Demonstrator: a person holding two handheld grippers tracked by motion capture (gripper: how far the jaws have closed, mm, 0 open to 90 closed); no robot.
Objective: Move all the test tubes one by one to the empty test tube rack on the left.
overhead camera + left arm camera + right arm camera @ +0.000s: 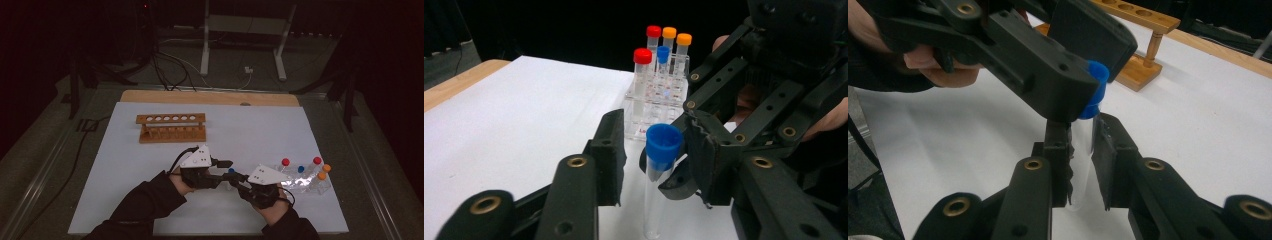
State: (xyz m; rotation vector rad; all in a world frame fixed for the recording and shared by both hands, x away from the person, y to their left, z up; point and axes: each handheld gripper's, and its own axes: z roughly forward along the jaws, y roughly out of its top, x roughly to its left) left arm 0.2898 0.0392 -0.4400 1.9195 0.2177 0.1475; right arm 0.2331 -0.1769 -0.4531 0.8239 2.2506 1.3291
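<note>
Right tool (pixel 1080 150) clamps the clear tube (pixel 1082 165) — left tool (pixel 654 150) brackets its blue cap (pixel 664 142), contact unclear.

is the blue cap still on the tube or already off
On. The blue cap sits atop the upright clear tube, which the right claw clamps; the left claw brackets the cap.

- No whole word or number can be read anywhere
- The clear rack (pixel 640 117) that holds the capped tubes has small red print low on its front wall; just the first letters show, something like "La", and the left gripper's jaw hides what follows
- The small marks higher on that rack are too blurry to read
</note>
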